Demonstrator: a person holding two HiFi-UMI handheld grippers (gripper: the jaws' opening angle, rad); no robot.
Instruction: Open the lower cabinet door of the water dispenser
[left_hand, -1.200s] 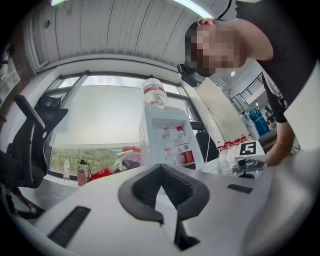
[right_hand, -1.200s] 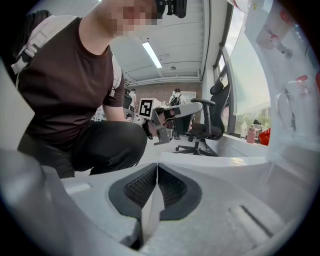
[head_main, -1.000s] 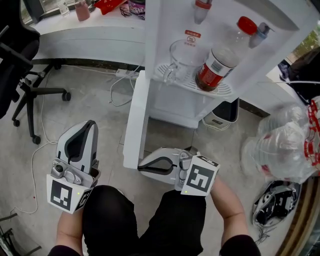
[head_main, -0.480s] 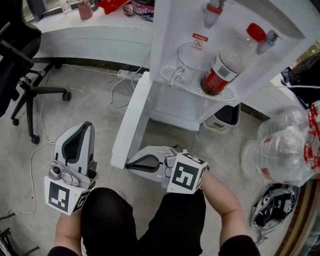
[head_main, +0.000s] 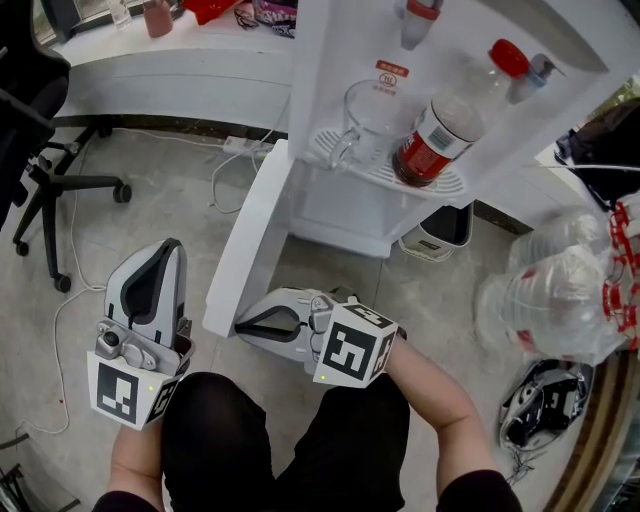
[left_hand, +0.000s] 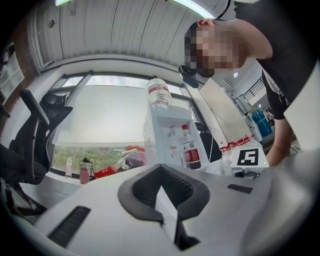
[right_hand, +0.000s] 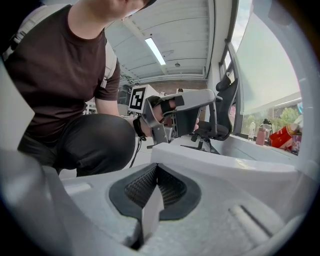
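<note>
Two grippers, both with jaws pressed together on nothing: the left gripper hangs over the floor, and the right gripper has its tips at the bottom edge of the one door, which stands wide open. Beyond, on the dispenser tray, stand one mug and one bottle, side by side.

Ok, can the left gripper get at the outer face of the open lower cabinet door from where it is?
Probably yes. The left gripper sits beside the cabinet door with only bare floor between them. The right gripper is at the door's inner side, so it shouldn't block.
</note>
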